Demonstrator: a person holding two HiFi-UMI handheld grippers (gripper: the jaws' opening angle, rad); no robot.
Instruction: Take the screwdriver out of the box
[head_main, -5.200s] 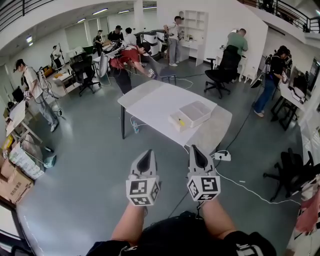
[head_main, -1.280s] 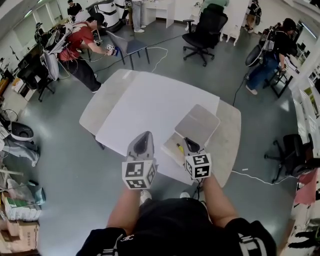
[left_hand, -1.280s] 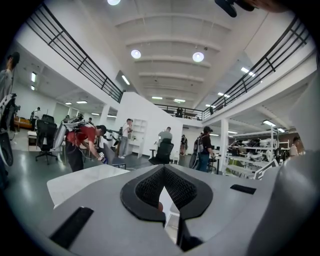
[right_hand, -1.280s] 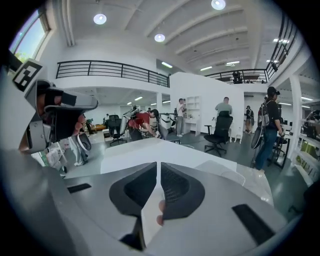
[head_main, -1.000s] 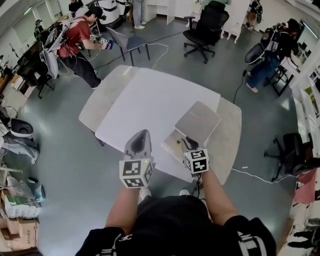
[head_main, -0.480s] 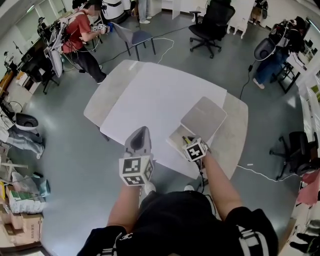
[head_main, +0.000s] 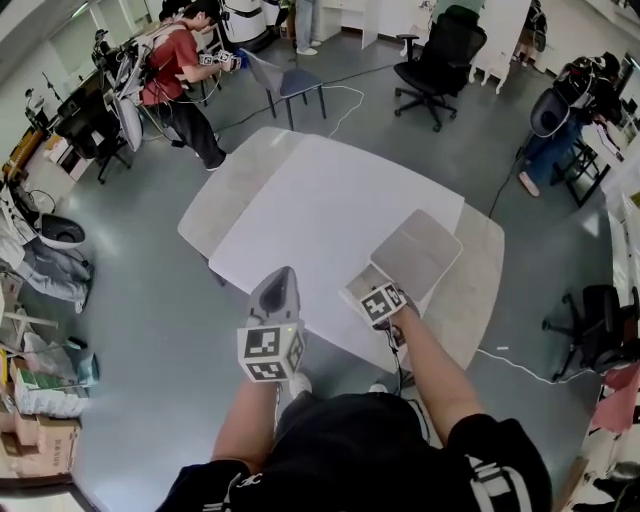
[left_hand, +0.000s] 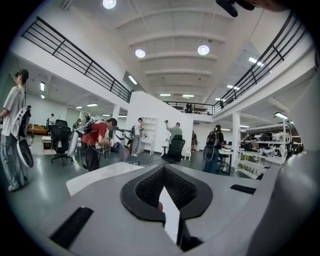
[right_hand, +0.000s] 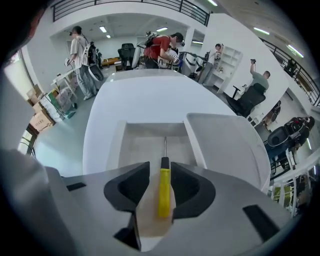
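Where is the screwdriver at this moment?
In the right gripper view the screwdriver lies in the open box, its yellow handle between the spread jaws of the right tongs, with the lid on its right.

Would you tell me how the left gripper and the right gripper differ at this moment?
The right gripper reaches down into the box; the left gripper hangs in the air beside the table. The right gripper's jaws stand apart astride the yellow-handled screwdriver; the left gripper's jaws are together, empty. Both carry a marker cube.
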